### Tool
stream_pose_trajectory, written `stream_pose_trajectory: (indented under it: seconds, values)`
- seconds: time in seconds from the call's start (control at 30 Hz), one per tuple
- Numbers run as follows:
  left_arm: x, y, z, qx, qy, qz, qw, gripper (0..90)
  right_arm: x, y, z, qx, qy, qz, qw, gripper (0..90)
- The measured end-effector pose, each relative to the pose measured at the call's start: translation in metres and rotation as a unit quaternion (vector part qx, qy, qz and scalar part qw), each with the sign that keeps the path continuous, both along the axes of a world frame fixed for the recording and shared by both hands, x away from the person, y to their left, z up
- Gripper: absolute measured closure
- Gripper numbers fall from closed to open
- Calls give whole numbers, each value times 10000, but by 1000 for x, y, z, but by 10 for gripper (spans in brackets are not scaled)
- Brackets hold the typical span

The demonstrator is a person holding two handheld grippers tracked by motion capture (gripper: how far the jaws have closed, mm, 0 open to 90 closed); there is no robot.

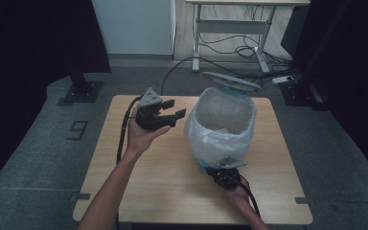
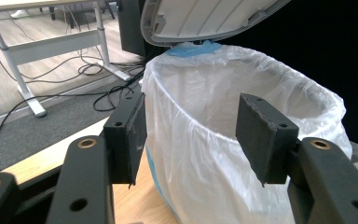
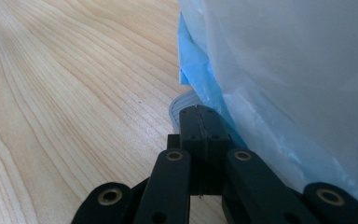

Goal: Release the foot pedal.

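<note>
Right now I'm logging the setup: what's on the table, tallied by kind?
Pedal bin with white liner, lid up: 1
Hand-held claws: 2, left open, right shut at the bin's foot pedal
Total: 3

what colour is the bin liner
White and see-through bin liner, over a blue layer; clearest in the left gripper view.

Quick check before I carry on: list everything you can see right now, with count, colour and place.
Bin: one, blue, centre-right of table.
Liner bag: one, white, lining the bin.
Lid: one, grey, raised at the bin's far side.
Pedal: one, grey, at bin's base.
Table: one, light wood.
Desk: one, white frame, background.
Cables: several, black, floor under desk.
Left gripper: black, open, beside the bin.
Right gripper: black, fingers shut, on the pedal.
</note>
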State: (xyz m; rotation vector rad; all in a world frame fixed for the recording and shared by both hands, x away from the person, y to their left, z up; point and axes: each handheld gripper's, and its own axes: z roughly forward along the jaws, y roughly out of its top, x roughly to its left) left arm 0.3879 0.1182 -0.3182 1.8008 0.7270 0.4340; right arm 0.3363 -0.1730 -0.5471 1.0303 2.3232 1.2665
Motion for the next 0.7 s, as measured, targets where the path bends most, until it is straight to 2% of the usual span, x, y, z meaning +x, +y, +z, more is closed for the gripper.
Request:
stream_pose_trajectory:
  seconds: [0.07,0.1,0.3,0.4,0.6,0.7]
  values:
    - [-2,3,-2,-26,2,22,10000,438,0,0,0,43,-1,-14,10000,867]
    - [-5,7,-5,-40,-8,58,10000,438,-1,-1,0,150,30,-33,9999,862]
    - [-14,19,-13,-16,19,68,10000,437,-3,-2,2,183,-43,-51,9998,811]
    - [-19,26,-19,-4,48,92,9999,437,-4,-1,2,246,-46,-2,9997,741]
    - [-26,34,-30,40,82,138,9999,436,-7,-3,7,368,-262,-7,9990,725]
    - [-29,37,-36,12,106,150,9998,435,-8,-6,7,379,-244,-45,9990,686]
